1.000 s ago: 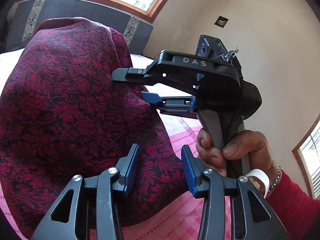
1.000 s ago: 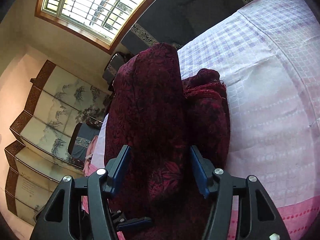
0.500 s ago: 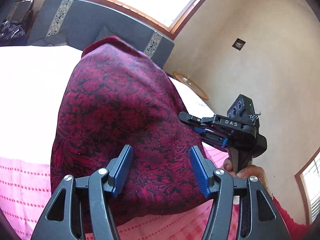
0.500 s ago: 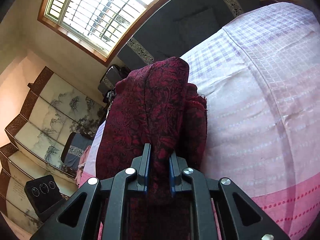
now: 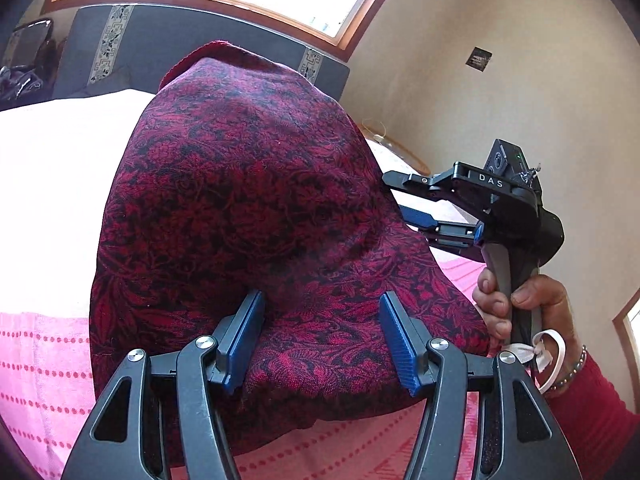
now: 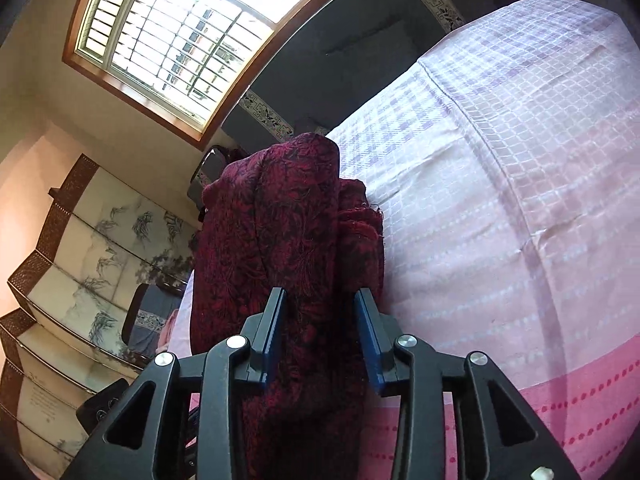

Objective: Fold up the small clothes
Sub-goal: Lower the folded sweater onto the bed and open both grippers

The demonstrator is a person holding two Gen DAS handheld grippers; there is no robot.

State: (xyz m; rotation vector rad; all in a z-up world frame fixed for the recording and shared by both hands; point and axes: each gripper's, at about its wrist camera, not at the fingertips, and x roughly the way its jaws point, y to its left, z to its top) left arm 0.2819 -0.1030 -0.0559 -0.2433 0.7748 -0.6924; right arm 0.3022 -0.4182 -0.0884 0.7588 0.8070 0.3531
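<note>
A dark red cloth with a black floral pattern [image 5: 248, 208] lies in a folded heap on the bed. In the left wrist view my left gripper [image 5: 320, 336] is open, its blue pads on either side of the cloth's near edge. My right gripper [image 5: 412, 200] reaches into the cloth's right side there, fingertips hidden by fabric. In the right wrist view the cloth [image 6: 288, 236] stands as a tall fold between the pads of my right gripper [image 6: 320, 332], whose jaws stand apart, open.
The bed has a pink dotted sheet [image 5: 44, 364] near me and a pale checked sheet [image 6: 520, 152] farther off. A dark headboard [image 5: 100, 44] and a window [image 6: 180, 28] are behind. A painted folding screen [image 6: 80, 260] stands at the left.
My right gripper was open, shut on the cloth half a second ago, and has opened again. The left gripper stayed open and shifted slightly along the cloth's edge.
</note>
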